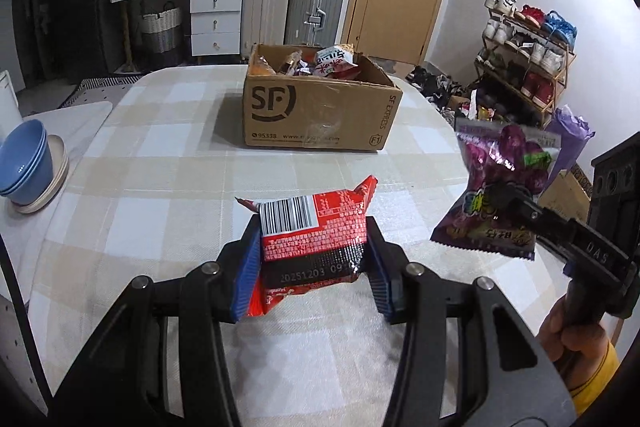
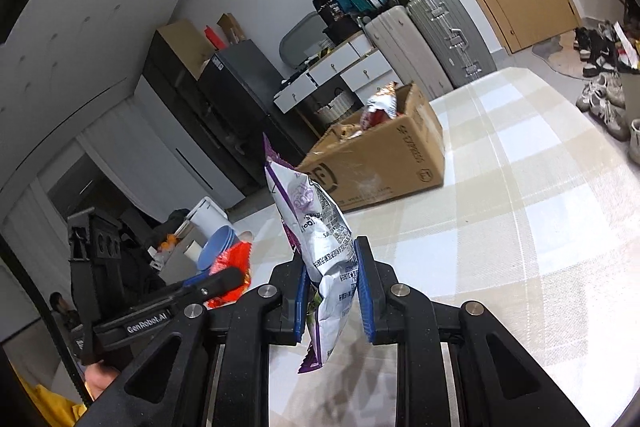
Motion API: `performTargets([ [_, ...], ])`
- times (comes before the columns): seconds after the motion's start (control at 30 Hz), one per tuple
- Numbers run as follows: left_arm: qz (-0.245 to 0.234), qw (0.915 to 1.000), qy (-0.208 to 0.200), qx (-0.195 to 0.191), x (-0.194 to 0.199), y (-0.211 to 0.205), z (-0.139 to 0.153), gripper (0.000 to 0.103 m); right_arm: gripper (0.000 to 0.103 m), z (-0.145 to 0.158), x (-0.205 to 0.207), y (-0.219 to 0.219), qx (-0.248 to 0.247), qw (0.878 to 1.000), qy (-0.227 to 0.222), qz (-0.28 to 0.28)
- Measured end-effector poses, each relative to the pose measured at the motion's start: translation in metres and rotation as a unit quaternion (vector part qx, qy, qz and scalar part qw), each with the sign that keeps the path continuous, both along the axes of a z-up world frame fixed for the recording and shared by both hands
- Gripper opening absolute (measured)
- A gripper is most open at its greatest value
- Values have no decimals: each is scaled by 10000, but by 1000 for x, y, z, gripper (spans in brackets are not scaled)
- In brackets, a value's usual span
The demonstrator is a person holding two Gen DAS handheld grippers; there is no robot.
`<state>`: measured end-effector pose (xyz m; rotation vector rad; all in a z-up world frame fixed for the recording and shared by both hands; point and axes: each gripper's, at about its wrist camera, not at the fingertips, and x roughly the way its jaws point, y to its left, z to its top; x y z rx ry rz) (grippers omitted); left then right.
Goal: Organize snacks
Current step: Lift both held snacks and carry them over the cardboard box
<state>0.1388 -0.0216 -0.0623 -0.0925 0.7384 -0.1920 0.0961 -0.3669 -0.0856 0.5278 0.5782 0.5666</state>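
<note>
- Red packet (image 1: 314,227): barcode side up, crinkled, raised above the table.
- Purple packet (image 2: 324,247): grape print in front, white back, upright in the air.
- Box (image 1: 320,107): open cardboard, snacks inside, on the table.

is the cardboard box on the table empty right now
No, the cardboard box already has several snack packets sticking up above its rim.

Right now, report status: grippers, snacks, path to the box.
Left gripper shut on red snack pack. Right gripper shut on purple snack bag. Both held above the table. Cardboard box ahead, open, part-filled; nothing in the way.
</note>
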Motion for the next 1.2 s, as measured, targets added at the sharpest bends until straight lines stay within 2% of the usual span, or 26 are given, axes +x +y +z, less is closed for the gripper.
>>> performTargets([
  [0.3, 3, 9997, -2, -246, -24, 18, -2, 44, 21, 7, -14, 26, -515, 9986, 71, 90],
  [0.63, -39, 9994, 106, -318, -28, 20, -10, 44, 21, 7, -11, 35, -594, 9980, 124, 174],
  [0.97, -115, 9993, 233, -256, -10, 14, -18, 44, 21, -3, 1, 34, -499, 9980, 289, 240],
  [1.07, -106, 9996, 169, -211, 1, 15, -11, 44, 21, 4, 6, 32, -439, 9985, 225, 248],
  [1.2, -126, 9993, 55, -338, 23, 21, 8, 44, 21, 26, 19, 32, -417, 9987, 36, 305],
])
